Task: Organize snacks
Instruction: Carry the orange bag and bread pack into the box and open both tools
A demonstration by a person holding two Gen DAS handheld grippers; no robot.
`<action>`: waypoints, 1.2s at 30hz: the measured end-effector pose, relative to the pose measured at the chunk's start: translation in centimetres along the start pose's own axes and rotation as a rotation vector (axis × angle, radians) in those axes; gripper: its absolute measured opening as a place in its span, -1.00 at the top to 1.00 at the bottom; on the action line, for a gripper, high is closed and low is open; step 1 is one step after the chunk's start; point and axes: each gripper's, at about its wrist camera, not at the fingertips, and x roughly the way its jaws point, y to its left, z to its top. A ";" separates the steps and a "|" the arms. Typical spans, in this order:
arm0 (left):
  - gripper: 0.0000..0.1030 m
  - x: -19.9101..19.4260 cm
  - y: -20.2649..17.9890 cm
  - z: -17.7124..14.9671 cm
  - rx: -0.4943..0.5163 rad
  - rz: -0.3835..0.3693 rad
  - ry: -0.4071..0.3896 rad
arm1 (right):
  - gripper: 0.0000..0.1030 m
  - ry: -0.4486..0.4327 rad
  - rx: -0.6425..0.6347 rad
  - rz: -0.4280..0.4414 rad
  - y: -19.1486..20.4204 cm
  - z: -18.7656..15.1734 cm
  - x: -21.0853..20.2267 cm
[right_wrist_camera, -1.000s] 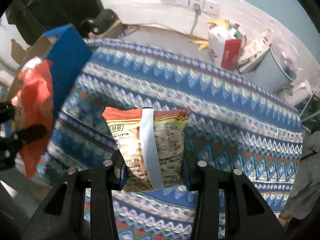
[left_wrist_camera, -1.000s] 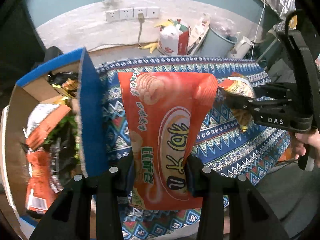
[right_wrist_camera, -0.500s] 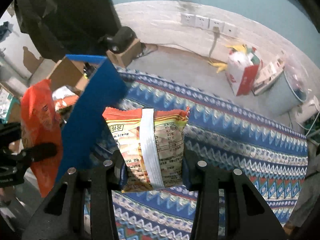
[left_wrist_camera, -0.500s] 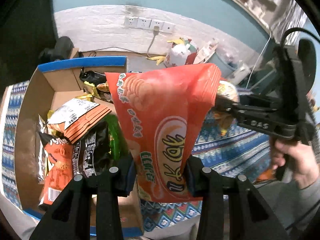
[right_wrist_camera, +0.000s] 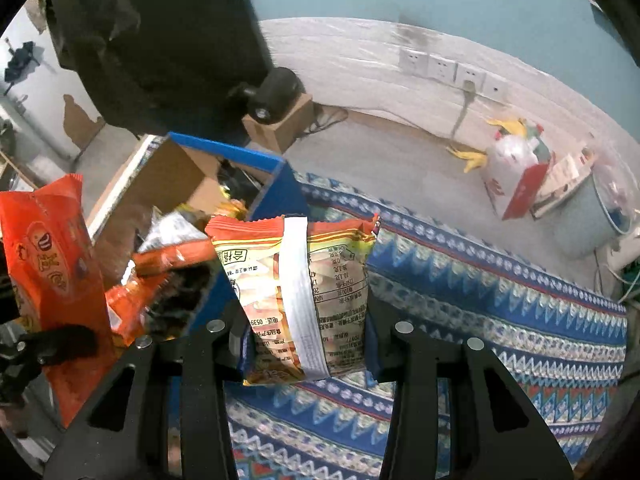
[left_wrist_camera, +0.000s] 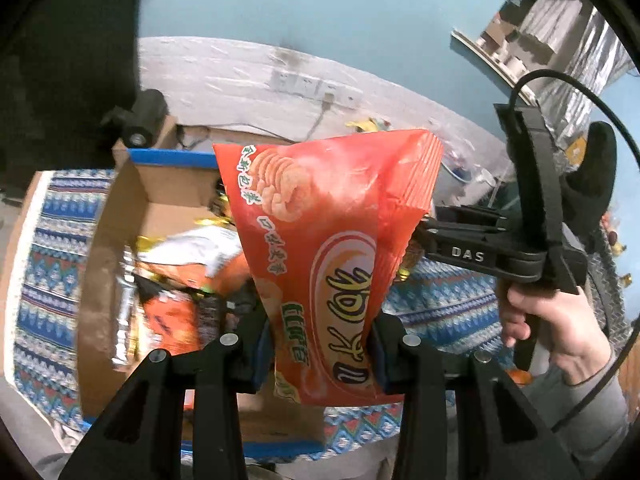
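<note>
Patterned cloth point(right_wrist_camera: 500, 292) below; both tongs raised, clamping snack bags over box point(left_wrist_camera: 120, 220).

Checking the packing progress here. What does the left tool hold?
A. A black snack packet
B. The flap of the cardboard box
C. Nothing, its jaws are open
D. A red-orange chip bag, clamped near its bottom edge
D: the left tool is shut on the red-orange chip bag, which stands upright above the cardboard box of snacks.
</note>
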 end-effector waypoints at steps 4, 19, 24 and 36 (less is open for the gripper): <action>0.22 -0.5 2.6 0.2 -0.027 0.061 -0.022 | 0.21 -0.007 -0.018 0.018 1.9 1.2 0.5; 0.21 1.7 9.8 -0.2 -0.131 0.249 0.014 | 0.21 -0.033 -0.073 0.080 9.1 4.7 2.9; 0.20 2.3 11.1 -0.2 -0.175 0.265 0.033 | 0.21 -0.023 -0.083 0.089 10.7 5.2 3.9; -0.35 1.4 11.5 -0.3 -0.217 0.312 0.016 | -0.10 -0.014 -0.083 0.107 12.1 5.6 5.2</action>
